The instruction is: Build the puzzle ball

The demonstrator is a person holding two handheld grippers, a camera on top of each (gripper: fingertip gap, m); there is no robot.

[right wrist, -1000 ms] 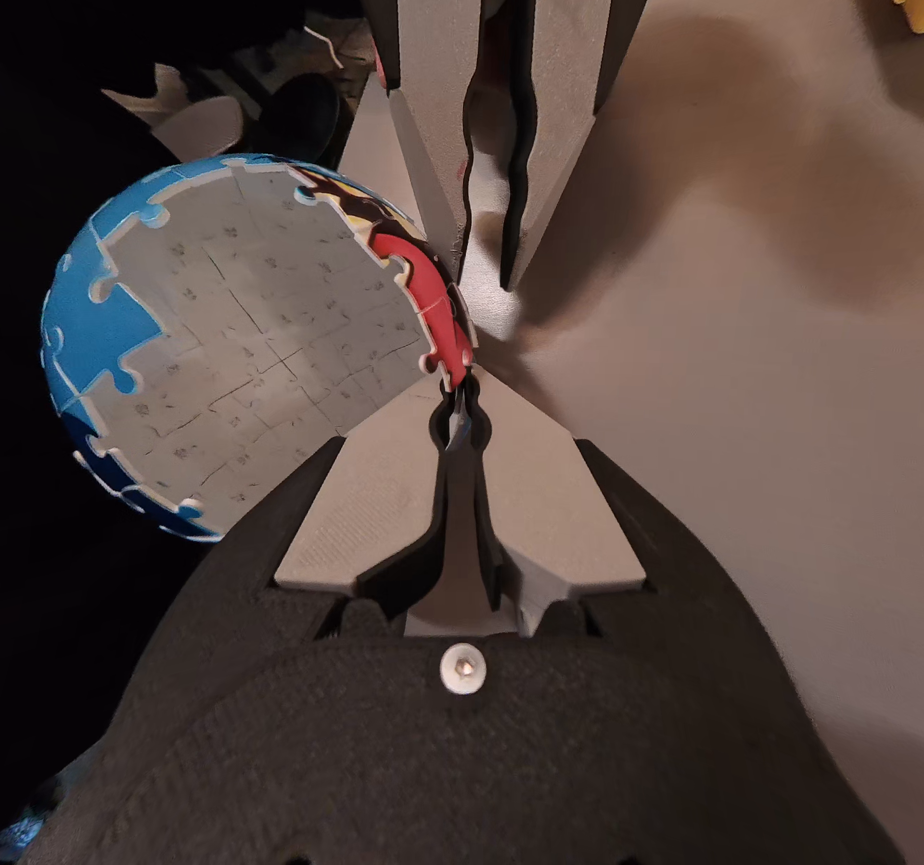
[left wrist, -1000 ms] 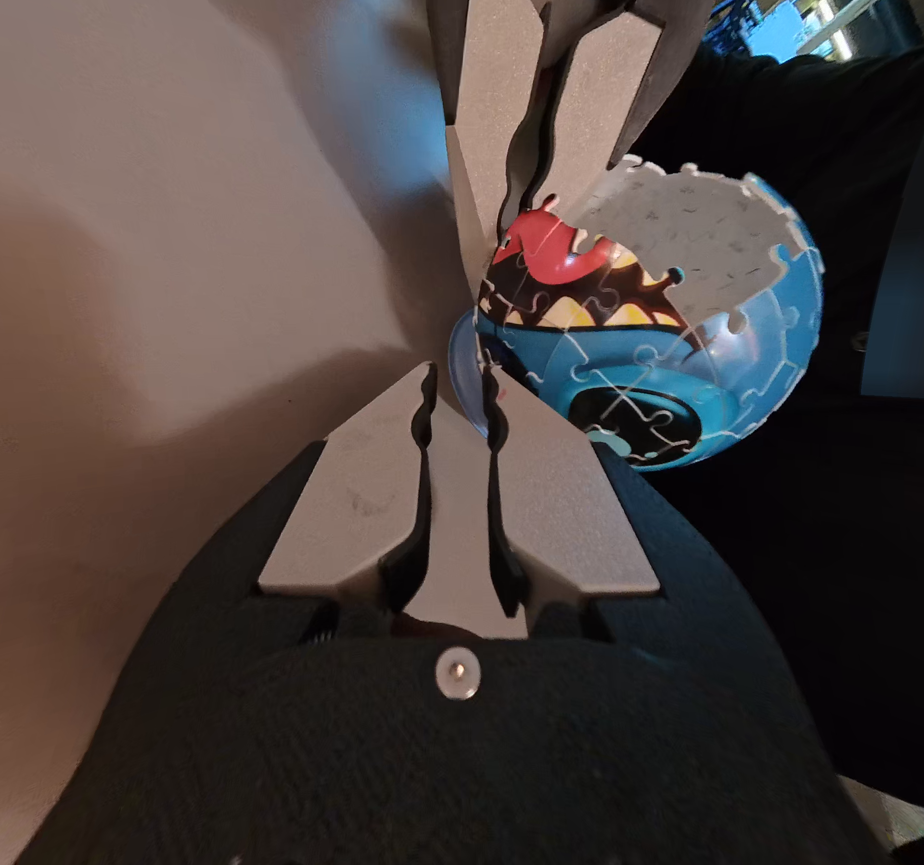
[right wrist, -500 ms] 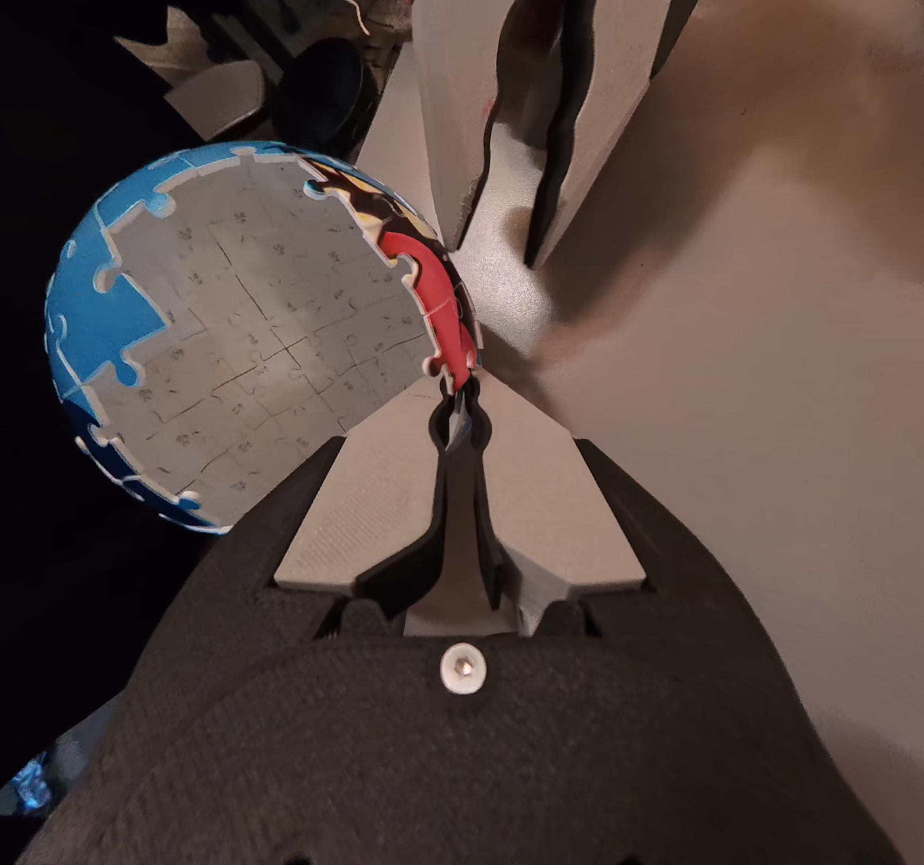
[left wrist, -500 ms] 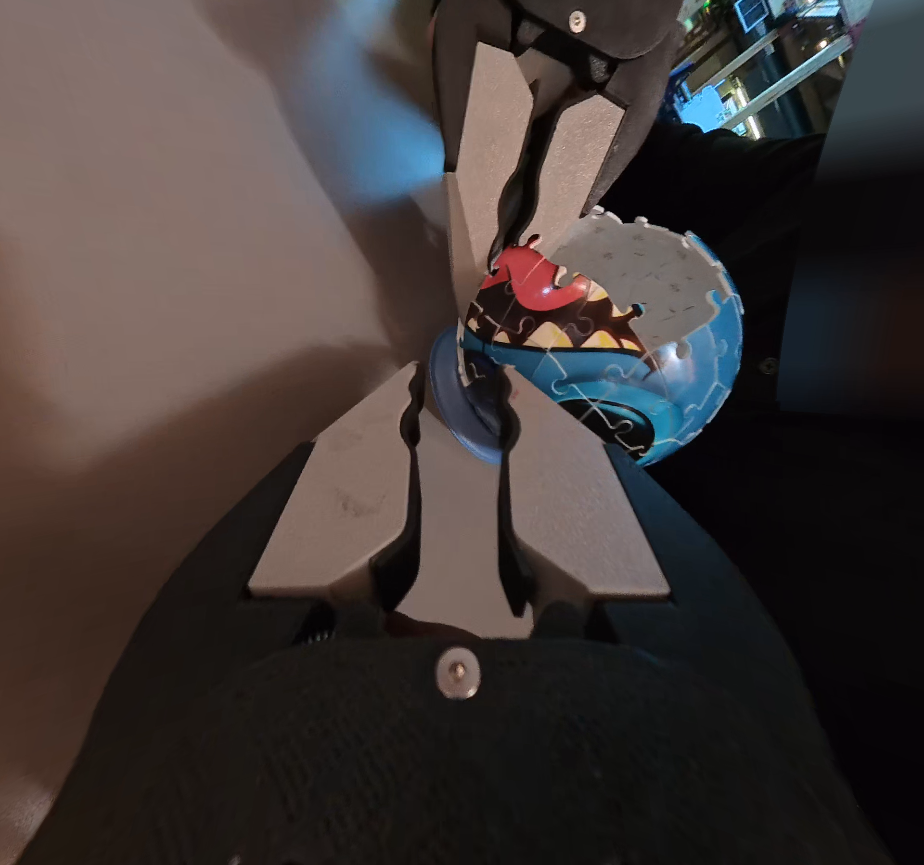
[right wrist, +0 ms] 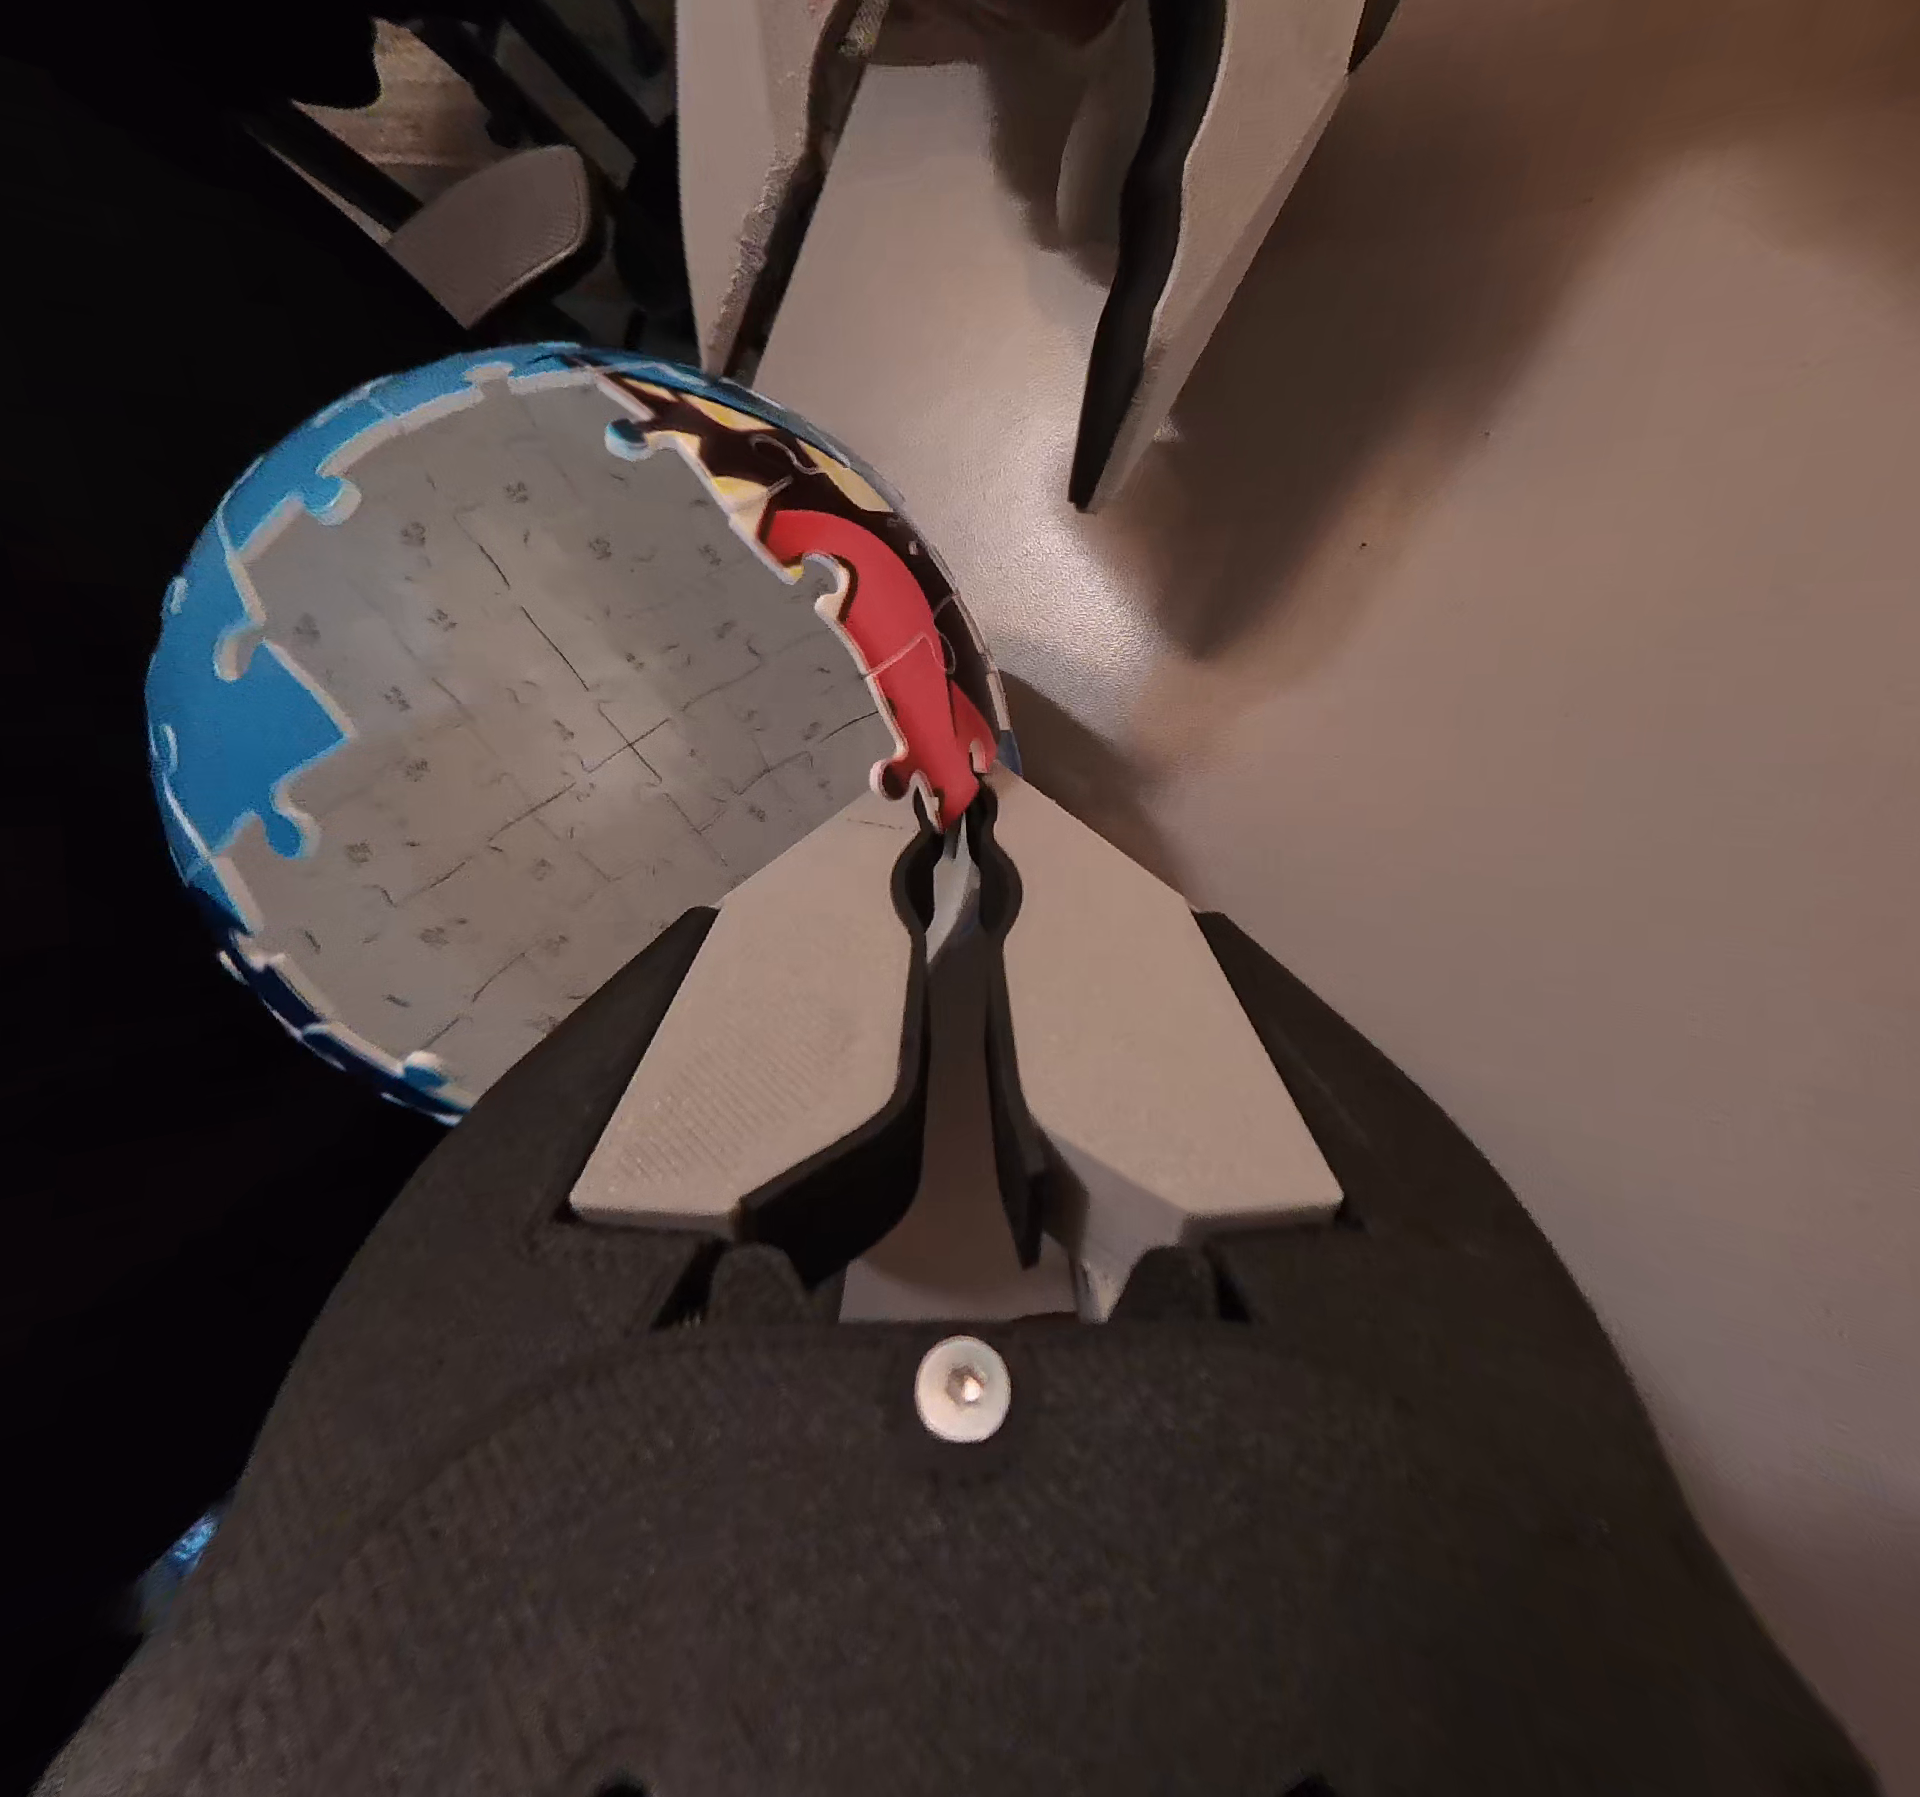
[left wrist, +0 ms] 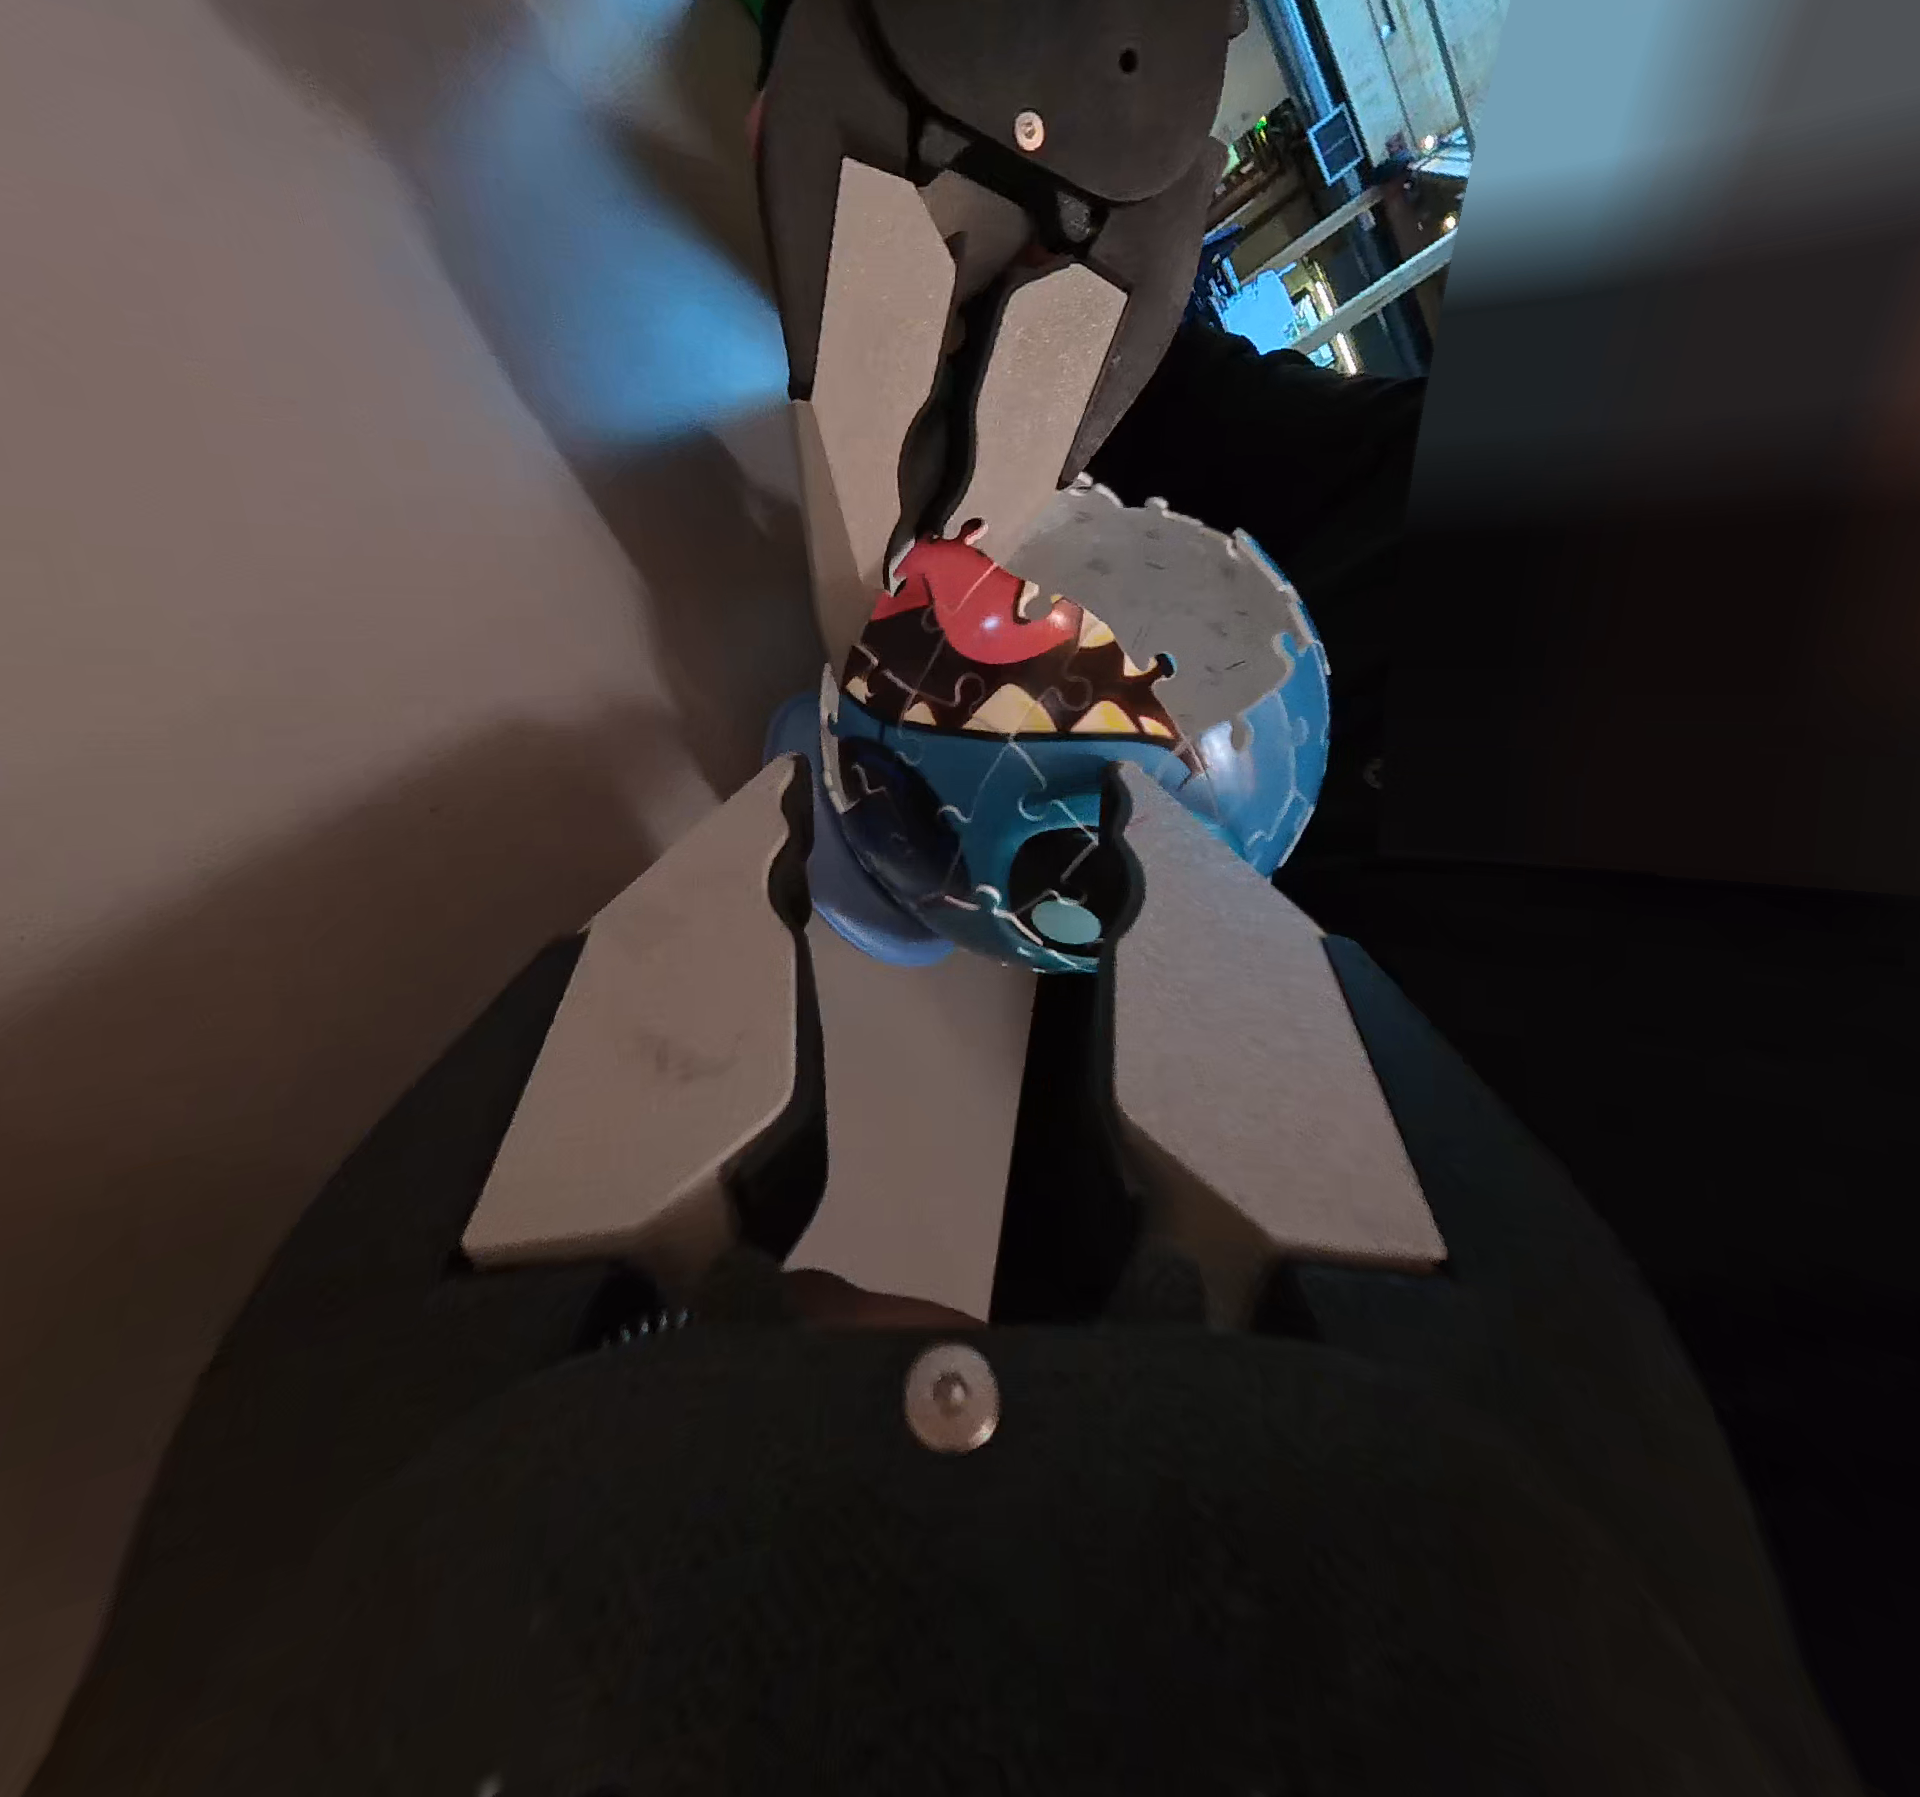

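The half-built puzzle ball (left wrist: 997,791) is blue, with a red tongue and yellow teeth printed on it, and its grey inside (right wrist: 520,708) is open. A blue round stand piece (left wrist: 831,890) sits against its lower left. My left gripper (left wrist: 951,786) is open wide, with its fingers on either side of the ball's lower part. My right gripper (right wrist: 956,812) is shut on the ball's red rim and holds it up off the table. In the left wrist view the right gripper (left wrist: 935,532) comes down from above. In the right wrist view the left gripper (right wrist: 909,422) is at the top.
A beige table (left wrist: 312,708) lies to the left, and it also shows in the right wrist view (right wrist: 1507,708). A person's dark clothing (left wrist: 1247,459) is behind the ball. Grey chair parts (right wrist: 499,230) stand in the dark area beyond the table edge. About 5 cm separates my left fingertips from my right.
My left gripper has opened from a narrow gap to a wide one, and the ball now sits between its fingers. The right gripper has kept its hold on the rim.
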